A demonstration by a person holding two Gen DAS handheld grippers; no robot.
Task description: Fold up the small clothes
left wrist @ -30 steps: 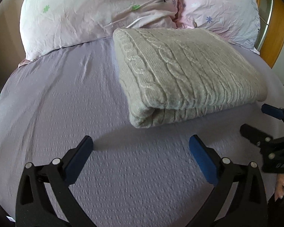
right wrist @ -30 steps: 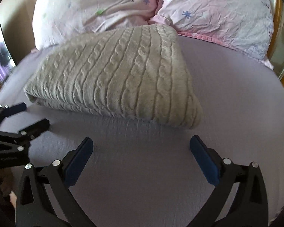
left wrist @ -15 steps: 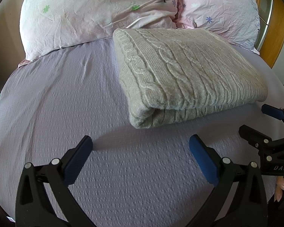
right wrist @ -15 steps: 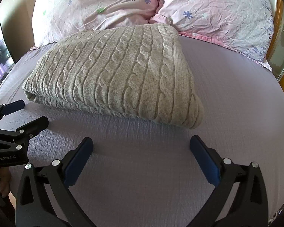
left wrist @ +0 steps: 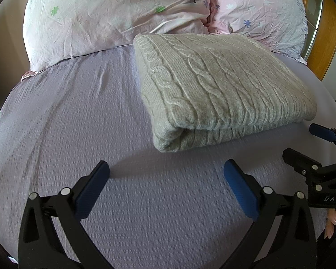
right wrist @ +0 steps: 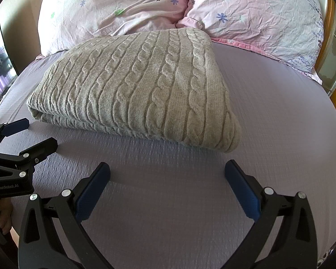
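Lilac bedsheet (left wrist: 78, 123) covers whole bed; two floral pillows (left wrist: 114, 15) (right wrist: 257, 15) at head. Folded grey cable-knit sweater (left wrist: 224, 83) (right wrist: 141, 89) lies flat mid-bed, far edge vs pillows. L gripper (left wrist: 166, 174) & R gripper (right wrist: 167, 176) both spread wide, empty, w/ sheet below, near sweater's front edge, not touching.

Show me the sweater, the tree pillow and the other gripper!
sweater (right wrist: 145, 89), right wrist view, top face.
tree pillow (left wrist: 114, 15), left wrist view, middle.
right gripper (left wrist: 306, 144), left wrist view, between fingertips.
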